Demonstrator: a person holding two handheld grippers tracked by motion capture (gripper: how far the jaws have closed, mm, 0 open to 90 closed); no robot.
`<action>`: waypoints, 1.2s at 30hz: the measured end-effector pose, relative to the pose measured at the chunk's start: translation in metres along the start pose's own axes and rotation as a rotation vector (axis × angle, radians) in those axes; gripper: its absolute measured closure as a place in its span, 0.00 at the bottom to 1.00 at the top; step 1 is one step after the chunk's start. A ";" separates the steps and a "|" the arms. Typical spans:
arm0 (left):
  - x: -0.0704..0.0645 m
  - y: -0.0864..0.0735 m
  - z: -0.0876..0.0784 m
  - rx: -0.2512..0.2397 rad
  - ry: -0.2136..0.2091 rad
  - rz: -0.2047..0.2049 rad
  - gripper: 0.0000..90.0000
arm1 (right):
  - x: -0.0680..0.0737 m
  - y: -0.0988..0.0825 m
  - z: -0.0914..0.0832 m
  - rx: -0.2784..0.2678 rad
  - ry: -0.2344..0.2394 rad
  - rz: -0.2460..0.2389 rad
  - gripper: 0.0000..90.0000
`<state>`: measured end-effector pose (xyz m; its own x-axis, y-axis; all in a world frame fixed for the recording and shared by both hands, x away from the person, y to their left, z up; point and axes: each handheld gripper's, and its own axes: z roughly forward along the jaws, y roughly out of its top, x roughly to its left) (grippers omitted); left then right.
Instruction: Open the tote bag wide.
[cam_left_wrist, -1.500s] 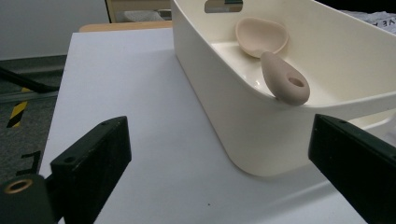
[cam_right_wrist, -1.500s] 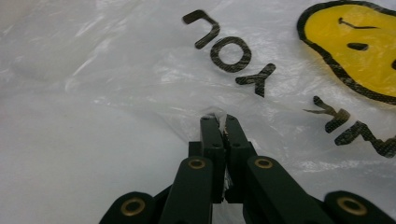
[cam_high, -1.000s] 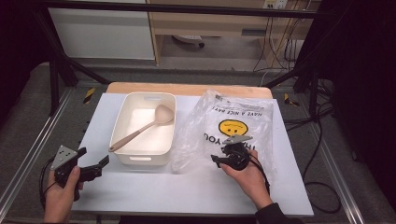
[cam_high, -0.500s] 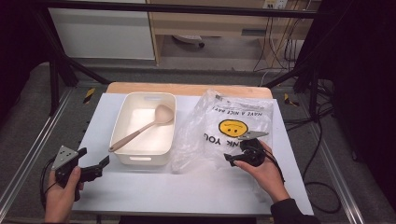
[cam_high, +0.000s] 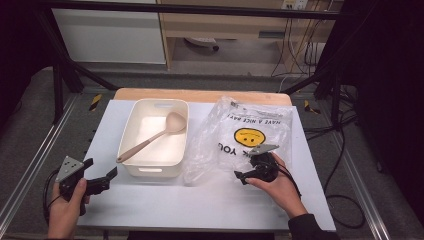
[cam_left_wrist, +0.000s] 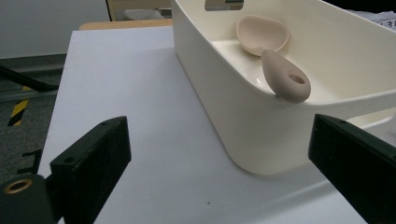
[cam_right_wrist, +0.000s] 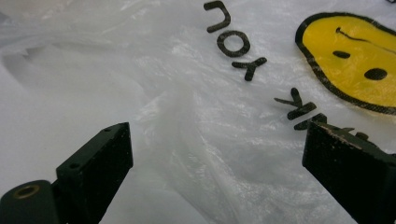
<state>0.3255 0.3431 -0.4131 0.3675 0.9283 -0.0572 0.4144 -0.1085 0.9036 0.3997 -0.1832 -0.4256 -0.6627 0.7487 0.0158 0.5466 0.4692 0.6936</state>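
Note:
A white plastic bin (cam_high: 152, 171) stands left of centre on the white table, and a beige spoon (cam_high: 150, 142) lies in it with its handle on the near rim. In the left gripper view the bin (cam_left_wrist: 224, 107) is just ahead and the spoon's handle end (cam_left_wrist: 286, 80) rests on the rim. My left gripper (cam_high: 102, 170) is open near the table's front left, short of the bin's near corner and holding nothing. A clear plastic bag (cam_high: 235, 125) with a yellow smiley lies to the right. My right gripper (cam_high: 245, 167) is open over the near part of the bag (cam_right_wrist: 187, 93), with nothing between its jaws.
The wooden strip (cam_high: 200, 95) runs along the table's far edge. Metal frame rails (cam_high: 30, 165) flank the table on both sides. Cables (cam_high: 345, 150) hang off the right side. Bare table surface (cam_high: 200, 200) lies in front of the bin and bag.
My right gripper shifted right over the bag, then came back a little to the left. The left gripper, the bin and the spoon have stayed put.

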 end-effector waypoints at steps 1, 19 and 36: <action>0.000 0.000 0.000 0.000 0.000 0.000 0.06 | 0.000 0.002 -0.001 -0.004 0.000 0.002 0.11; 0.000 0.000 0.001 0.003 -0.002 -0.002 0.06 | -0.014 0.009 0.024 0.073 -0.015 0.032 0.37; -0.001 -0.001 0.001 0.011 -0.002 -0.001 0.06 | -0.027 0.005 0.029 0.077 -0.042 0.048 0.75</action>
<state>0.3257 0.3419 -0.4143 0.3682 0.9279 -0.0591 0.4238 -0.1109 0.8990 0.4353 -0.1879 -0.4436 -0.6140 0.7892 0.0162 0.6156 0.4659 0.6356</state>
